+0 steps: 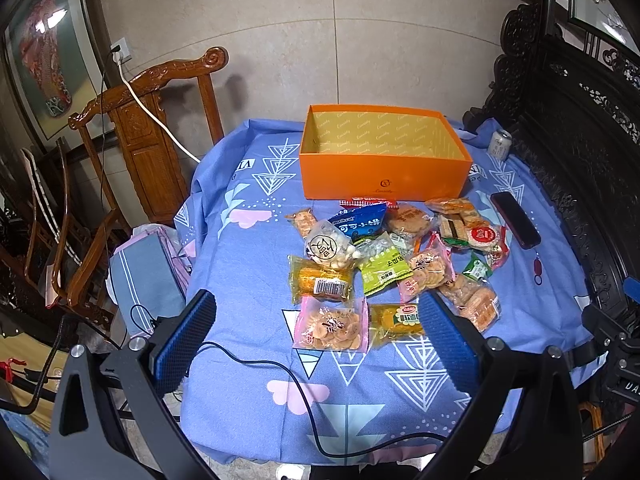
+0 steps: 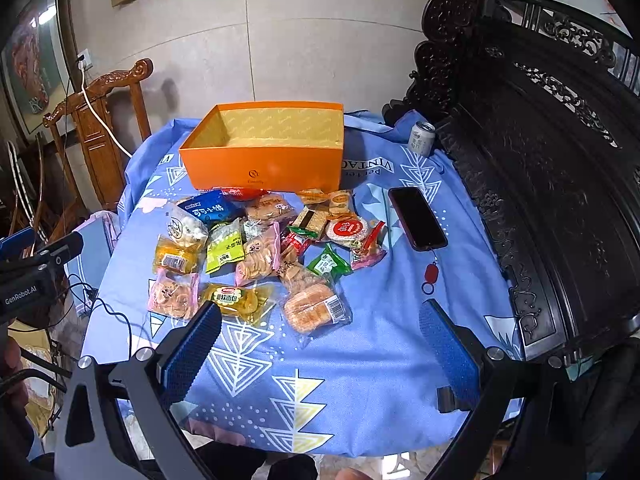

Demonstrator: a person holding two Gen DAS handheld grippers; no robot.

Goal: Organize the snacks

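Left gripper point(image 1: 318, 334) and right gripper point(image 2: 320, 344) both spread wide, holding nothing, above tabletop point(image 1: 248, 280). Snack packets point(image 1: 396, 256) heaped before orange box point(image 1: 384, 176), seemingly empty.

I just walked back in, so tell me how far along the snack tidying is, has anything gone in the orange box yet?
Nothing looks done: the orange box shows only bare lining inside. Nothing is in hand either; the left gripper and right gripper are both open above the cloth. Left to do: the whole snack pile lies in front of the box, beside a phone.
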